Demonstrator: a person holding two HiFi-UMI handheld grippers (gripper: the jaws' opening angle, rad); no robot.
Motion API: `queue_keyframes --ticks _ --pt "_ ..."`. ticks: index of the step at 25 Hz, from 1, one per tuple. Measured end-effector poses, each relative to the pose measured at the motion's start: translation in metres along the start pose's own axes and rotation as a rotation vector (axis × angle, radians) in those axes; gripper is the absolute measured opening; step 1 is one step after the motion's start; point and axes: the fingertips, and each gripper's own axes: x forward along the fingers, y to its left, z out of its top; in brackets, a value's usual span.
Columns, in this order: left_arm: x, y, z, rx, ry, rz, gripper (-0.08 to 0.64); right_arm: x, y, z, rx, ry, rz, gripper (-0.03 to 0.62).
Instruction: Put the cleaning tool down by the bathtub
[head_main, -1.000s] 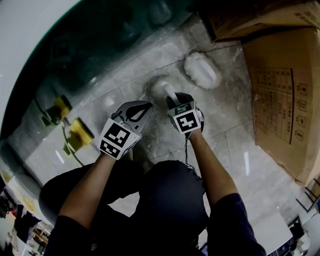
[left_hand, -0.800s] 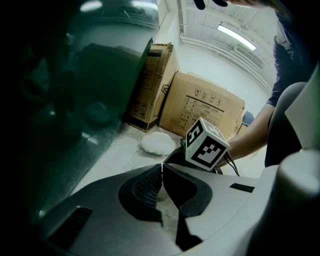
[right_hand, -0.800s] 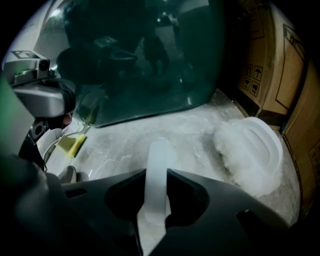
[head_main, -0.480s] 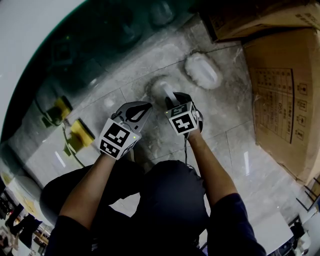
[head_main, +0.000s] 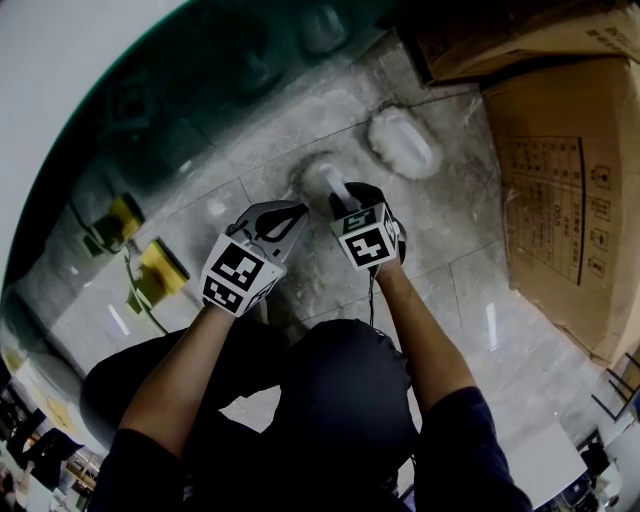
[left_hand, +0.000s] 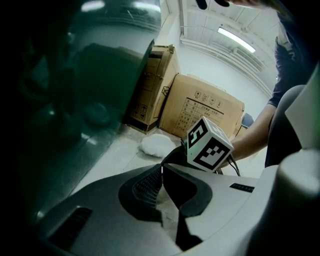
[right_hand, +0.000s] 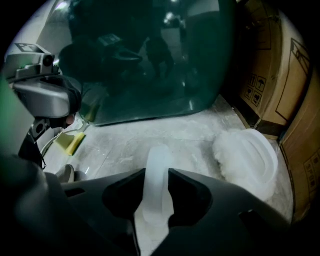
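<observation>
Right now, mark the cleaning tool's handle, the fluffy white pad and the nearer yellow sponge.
cleaning tool's handle (right_hand: 158, 172), right gripper view, mid-shaft.
fluffy white pad (right_hand: 227, 150), right gripper view, fleece.
nearer yellow sponge (head_main: 161, 262), head view, top face.

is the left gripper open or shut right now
shut: the left gripper has its jaw tips meeting, nothing between them, only floor behind

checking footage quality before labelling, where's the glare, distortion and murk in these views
Head view: strong fisheye bend, glare streaks on the floor tiles; left gripper view: bathtub side murky, ceiling light blown out; right gripper view: glossy bathtub mirrors the room, near tool handle looks soft.
</observation>
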Motion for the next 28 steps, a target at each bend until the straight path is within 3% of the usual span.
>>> queue_keyframes --ticks 7,19,28 --pt "-0.003 0.004 -0.001 0.001 0.004 0.009 0.035 -0.012 -0.004 0.004 0.007 -0.029 -0.019 0.158" --pt "-0.007 0.005 0.008 0.009 -0.012 0.018 0.035 -0.026 0.004 0.018 0.009 -0.079 0.021 0.233" --pt "-0.024 0.016 0.031 0.027 -0.004 0.029 0.035 -0.055 0.002 0.026 0.035 -0.072 -0.001 0.229"
